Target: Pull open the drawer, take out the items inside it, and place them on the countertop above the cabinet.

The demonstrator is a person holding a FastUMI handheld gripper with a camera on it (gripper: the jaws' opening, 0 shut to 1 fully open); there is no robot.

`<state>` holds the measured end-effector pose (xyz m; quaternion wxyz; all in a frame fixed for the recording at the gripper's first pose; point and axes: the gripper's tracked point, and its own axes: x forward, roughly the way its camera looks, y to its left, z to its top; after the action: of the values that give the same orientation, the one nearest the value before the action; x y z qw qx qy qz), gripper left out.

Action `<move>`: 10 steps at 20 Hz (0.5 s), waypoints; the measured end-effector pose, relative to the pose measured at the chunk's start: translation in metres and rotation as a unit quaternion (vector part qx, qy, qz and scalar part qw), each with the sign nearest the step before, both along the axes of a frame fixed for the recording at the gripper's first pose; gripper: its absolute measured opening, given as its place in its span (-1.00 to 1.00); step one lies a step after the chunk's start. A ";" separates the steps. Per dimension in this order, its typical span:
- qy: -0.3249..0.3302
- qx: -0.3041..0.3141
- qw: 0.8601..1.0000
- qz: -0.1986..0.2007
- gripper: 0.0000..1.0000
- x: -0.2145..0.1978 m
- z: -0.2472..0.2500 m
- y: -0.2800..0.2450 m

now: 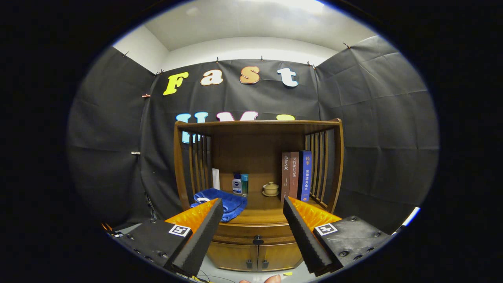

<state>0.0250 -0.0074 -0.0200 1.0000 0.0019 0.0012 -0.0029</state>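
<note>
Drawer (257, 237) of the brown wooden cabinet (257, 188) sits shut, its small dark knob (257, 239) centred just under the countertop (259, 214) and above two lower doors (255, 257). Your gripper (252, 208) hangs spread wide, holding nothing, fingers apart either side of that knob (well short of it). On the countertop lie a folded blue towel (222, 200) at left, two small bottles (239, 184) behind it, a lidded ceramic cup (270, 189) mid-shelf, and three upright books (296, 176) right.
</note>
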 end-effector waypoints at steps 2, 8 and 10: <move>-0.007 -0.004 1.000 0.001 0.98 0.018 -0.009 -0.002; 0.009 -0.024 1.000 0.012 0.98 0.075 -0.082 0.001; 0.030 -0.026 0.999 0.007 0.98 0.090 -0.120 0.000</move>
<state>0.1145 -0.0079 -0.1403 0.9992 -0.0247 0.0307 0.0038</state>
